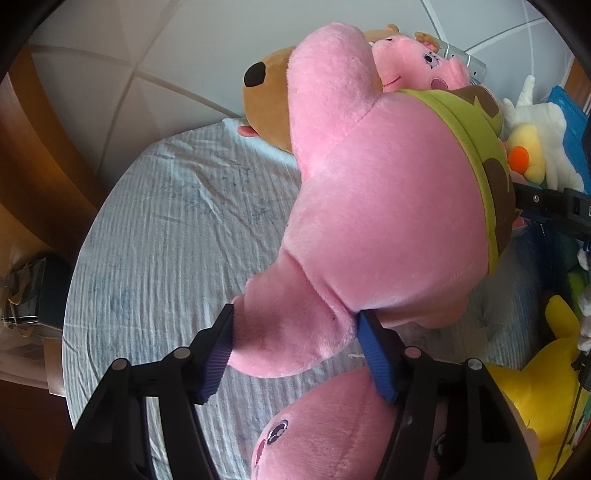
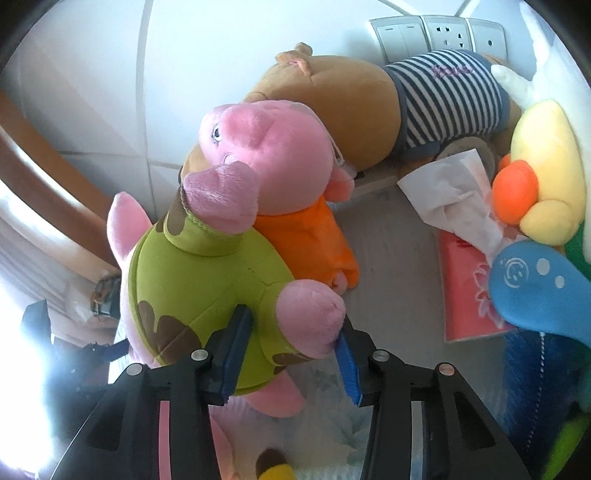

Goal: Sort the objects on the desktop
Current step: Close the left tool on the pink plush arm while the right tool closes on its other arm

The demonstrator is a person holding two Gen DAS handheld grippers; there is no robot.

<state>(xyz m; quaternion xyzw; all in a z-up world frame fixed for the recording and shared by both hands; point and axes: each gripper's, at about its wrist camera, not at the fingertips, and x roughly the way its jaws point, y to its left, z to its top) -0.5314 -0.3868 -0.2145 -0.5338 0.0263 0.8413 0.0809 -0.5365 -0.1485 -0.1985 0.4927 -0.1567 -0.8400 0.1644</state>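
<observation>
Between the blue pads of the left hand-held gripper, a pink limb of the turtle plush is clamped, the pads pressing into the fabric on both sides. The plush, pink with a green and brown shell, hangs above a wrinkled pale cloth covering the bench. In the right wrist view, the right hand-held gripper is closed on another pink limb of the same turtle plush, one pad against the shell's edge, the other on the limb's far side; both grippers thus hold one toy. Just behind the turtle lies a pink pig in an orange garment, touching it. Behind the pig, against the tiled wall, lies a brown plush in a striped shirt, beneath a row of wall sockets. To the right, a tissue pack with a tissue drawn up lies on the bench, beside a yellow and orange toy and a blue toy. A second pink plush lies under the left gripper, and a yellow plush sits at the lower right.
</observation>
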